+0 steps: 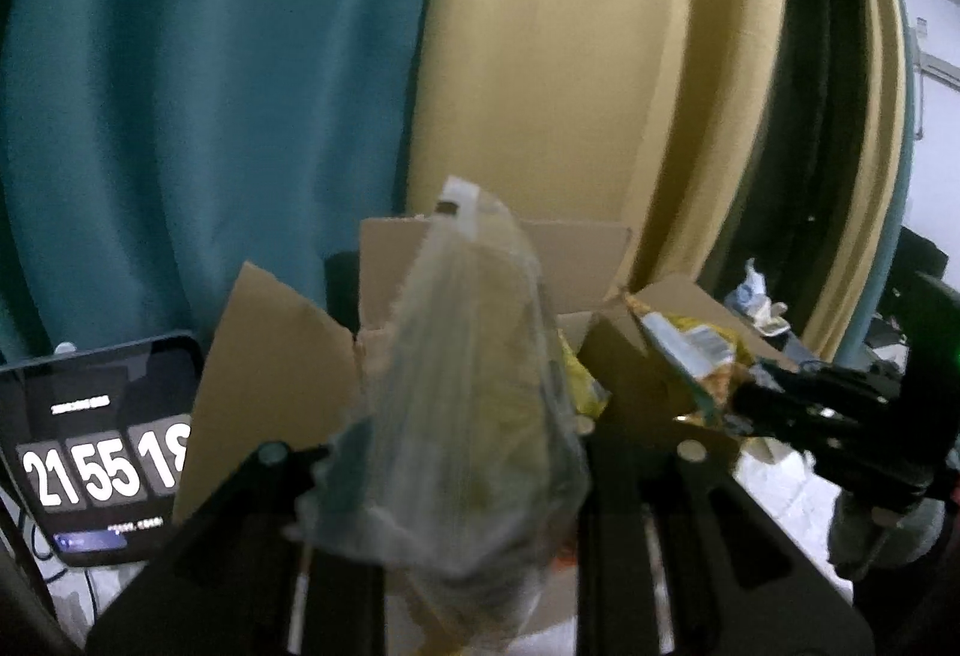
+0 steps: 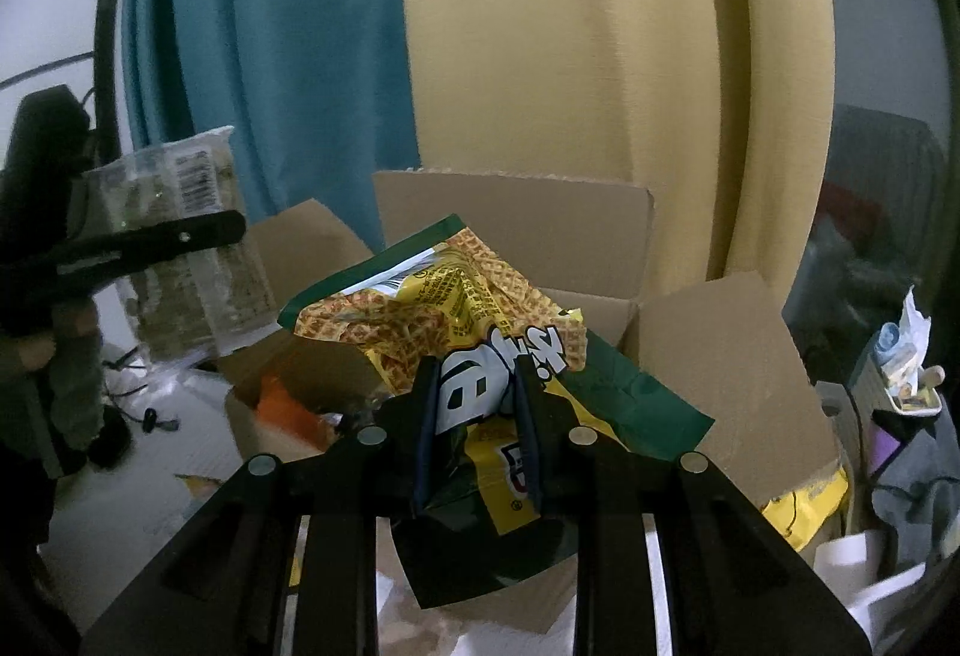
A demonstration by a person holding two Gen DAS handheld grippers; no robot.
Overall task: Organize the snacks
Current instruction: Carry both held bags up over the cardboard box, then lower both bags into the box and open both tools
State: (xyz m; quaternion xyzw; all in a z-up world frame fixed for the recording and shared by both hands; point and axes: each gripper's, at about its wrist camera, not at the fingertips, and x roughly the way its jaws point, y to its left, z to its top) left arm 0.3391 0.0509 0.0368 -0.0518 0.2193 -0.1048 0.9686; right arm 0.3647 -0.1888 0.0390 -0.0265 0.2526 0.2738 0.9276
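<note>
My left gripper (image 1: 456,452) is shut on a clear plastic snack bag (image 1: 474,386) and holds it up in front of the open cardboard box (image 1: 270,374). The same bag (image 2: 180,236) and the left gripper (image 2: 180,236) show at the left of the right wrist view. My right gripper (image 2: 477,416) is shut on a yellow and green waffle snack bag (image 2: 456,296), held above the box (image 2: 708,356). In the left wrist view the right gripper (image 1: 756,404) holds that bag (image 1: 690,356) at the right. An orange packet (image 2: 288,410) lies inside the box.
A tablet (image 1: 102,452) showing a clock stands left of the box. Teal and yellow curtains (image 1: 540,56) hang behind. A yellow packet (image 2: 804,506) lies right of the box on the white tabletop (image 2: 120,476). A small holder with clutter (image 2: 906,374) stands at far right.
</note>
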